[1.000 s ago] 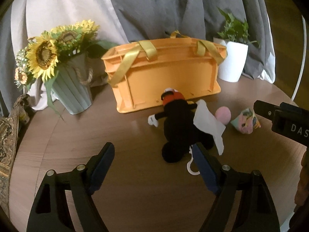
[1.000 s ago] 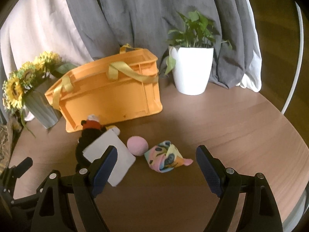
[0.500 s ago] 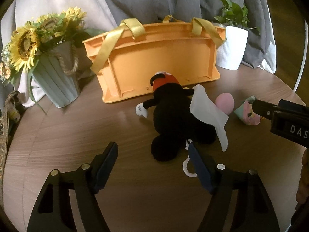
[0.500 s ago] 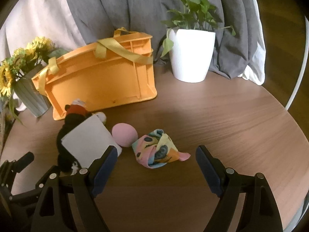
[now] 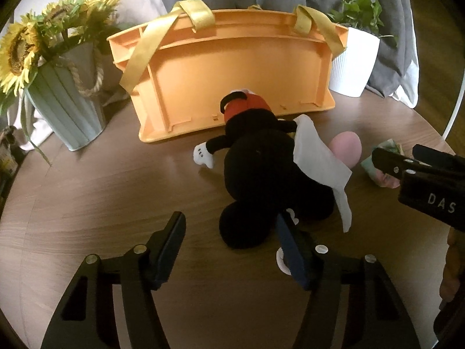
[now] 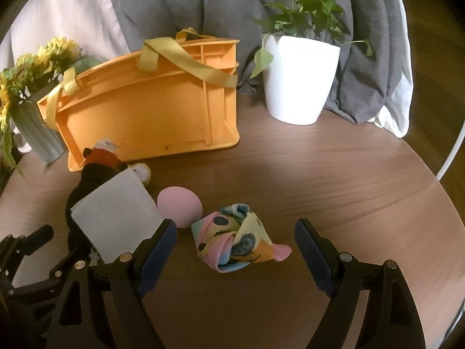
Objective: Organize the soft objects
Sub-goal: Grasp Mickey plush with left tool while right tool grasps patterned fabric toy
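Observation:
A black plush mouse [image 5: 261, 168] in red shorts, with a white tag [image 5: 316, 160], lies on the round wooden table [image 5: 101, 197] in front of the orange crate [image 5: 232, 78]. My left gripper [image 5: 229, 224] is low over it, jaws closing. The plush's round black end lies between the fingers; the left pad stands clear of it. In the right wrist view, my right gripper [image 6: 235, 226] is open, straddling a bundled colourful cloth [image 6: 235, 244] without touching it. A pink ball [image 6: 180, 206] rests between plush [image 6: 90, 180] and cloth.
The orange crate [image 6: 151, 107] has yellow straps and stands at the back. A grey vase of sunflowers [image 5: 64, 110] is to its left, a white plant pot [image 6: 299, 81] to its right. Grey curtains hang behind. The table's edge curves at the right.
Both grippers have come down and closer to the table. The left jaws have narrowed around the plush's near end. The right jaws keep their width, now around the cloth bundle.

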The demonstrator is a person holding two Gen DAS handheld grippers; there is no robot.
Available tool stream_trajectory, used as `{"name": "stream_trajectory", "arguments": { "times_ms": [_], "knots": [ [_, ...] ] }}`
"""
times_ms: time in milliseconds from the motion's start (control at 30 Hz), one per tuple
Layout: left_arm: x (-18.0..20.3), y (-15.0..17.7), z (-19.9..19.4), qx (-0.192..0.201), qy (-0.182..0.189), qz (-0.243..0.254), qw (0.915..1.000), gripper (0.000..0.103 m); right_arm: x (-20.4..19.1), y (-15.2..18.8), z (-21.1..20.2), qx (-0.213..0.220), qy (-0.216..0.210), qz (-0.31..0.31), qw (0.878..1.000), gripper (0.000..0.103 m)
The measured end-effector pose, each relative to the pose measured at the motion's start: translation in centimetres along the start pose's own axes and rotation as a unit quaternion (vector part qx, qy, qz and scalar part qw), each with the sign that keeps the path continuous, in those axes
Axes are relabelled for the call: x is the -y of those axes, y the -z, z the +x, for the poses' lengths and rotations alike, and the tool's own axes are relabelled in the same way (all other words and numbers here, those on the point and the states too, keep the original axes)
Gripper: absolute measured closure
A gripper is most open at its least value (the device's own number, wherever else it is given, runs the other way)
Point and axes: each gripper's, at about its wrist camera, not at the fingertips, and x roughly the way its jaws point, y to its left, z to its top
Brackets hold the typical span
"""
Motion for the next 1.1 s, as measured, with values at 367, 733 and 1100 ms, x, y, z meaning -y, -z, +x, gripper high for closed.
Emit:
{"name": "stream_trajectory", "arguments": {
  "times_ms": [367, 733, 1100],
  "knots": [
    [-0.1, -0.3, 0.8, -0.024, 0.024, -0.003, 0.9994, 0.070, -0.4, 0.1, 1.4, -0.023, -0.010, -0.002, 1.000, 0.043],
    [0.0, -0.2, -2.1, 0.007, 0.019, -0.015, 0.9997, 0.075, -0.1, 0.2, 0.1, -0.019, -0.031, 0.008, 0.999, 0.053],
    [-0.6, -0.5, -6.9, 0.042, 0.010, -0.020, 0.9988, 0.077, -0.9, -0.5, -3.8, 0.015, -0.050, 0.007, 0.999, 0.053]
  ]
}}
